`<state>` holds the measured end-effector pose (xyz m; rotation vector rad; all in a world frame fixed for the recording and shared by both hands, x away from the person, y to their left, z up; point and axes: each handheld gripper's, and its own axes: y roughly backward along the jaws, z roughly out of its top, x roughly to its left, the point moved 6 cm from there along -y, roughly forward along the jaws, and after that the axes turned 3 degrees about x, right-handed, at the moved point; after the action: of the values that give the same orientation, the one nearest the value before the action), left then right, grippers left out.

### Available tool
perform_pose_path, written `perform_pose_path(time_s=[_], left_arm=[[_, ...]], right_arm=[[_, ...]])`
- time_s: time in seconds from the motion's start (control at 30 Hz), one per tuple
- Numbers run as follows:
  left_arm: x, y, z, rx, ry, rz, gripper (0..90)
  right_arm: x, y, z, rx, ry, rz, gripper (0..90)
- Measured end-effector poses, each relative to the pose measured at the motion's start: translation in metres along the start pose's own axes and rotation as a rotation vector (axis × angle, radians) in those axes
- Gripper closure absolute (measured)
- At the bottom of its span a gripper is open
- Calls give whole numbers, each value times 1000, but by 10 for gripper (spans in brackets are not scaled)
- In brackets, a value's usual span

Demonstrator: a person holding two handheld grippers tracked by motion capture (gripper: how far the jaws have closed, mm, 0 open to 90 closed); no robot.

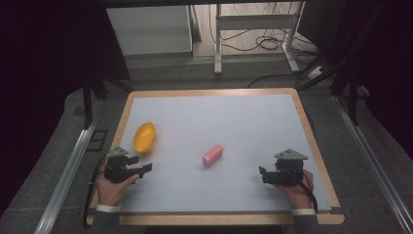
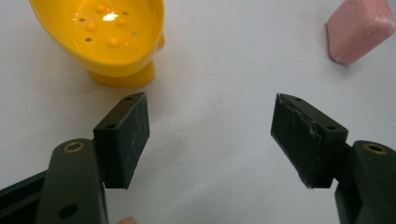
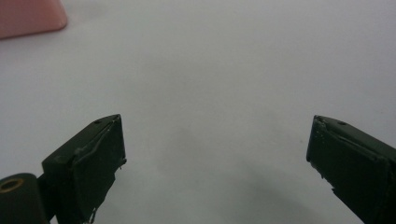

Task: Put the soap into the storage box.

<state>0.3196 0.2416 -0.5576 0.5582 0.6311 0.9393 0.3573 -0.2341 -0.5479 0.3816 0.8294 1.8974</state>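
Note:
A pink soap bar [image 1: 213, 155] lies near the middle of the white table top [image 1: 219, 122]. A yellow oval dish [image 1: 144, 137] with small holes and bumps inside stands at the left. My left gripper [image 1: 146, 168] rests at the front left, just below the dish, open with bare table between its jaws; its own view has the dish [image 2: 109, 37] at upper left and the soap bar [image 2: 359, 30] at upper right. My right gripper [image 1: 263, 174] rests at the front right, open and empty, pointing left toward the soap bar [image 3: 28, 16].
The table top has a wooden rim [image 1: 319, 161]. Beyond the far edge are a white cabinet [image 1: 148, 29], metal desk legs [image 1: 217, 44] and floor cables [image 1: 270, 41]. Aluminium rails [image 1: 68, 170] run along both sides.

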Motion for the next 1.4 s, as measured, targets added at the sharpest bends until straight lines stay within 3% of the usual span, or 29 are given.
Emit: perform_pose_path(time_s=[0.67, 0.87, 1.0, 1.13, 1.2, 1.27, 1.4], left_arm=[[-2, 1, 2, -4, -3, -42, 253], [-6, 3, 2, -4, -33, -30, 268], [-11, 10, 6, -16, -51, -12, 268], [-10, 13, 8, -14, -39, -1, 270], [-13, 15, 8, -16, -26, -26, 277], [-16, 19, 11, -18, -35, 6, 280], [-19, 26, 16, -27, -41, 20, 279]], right_arm=[[-7, 7, 1, -35, -12, 15, 62], [-9, 6, -1, -28, -32, 25, 62], [-10, 8, -1, -55, -71, 75, 62], [-12, 11, 0, -63, -66, 71, 62], [-12, 11, 0, -63, -66, 75, 62], [-12, 10, -1, -56, -59, 83, 62], [-9, 10, 1, -64, -62, 87, 62]])
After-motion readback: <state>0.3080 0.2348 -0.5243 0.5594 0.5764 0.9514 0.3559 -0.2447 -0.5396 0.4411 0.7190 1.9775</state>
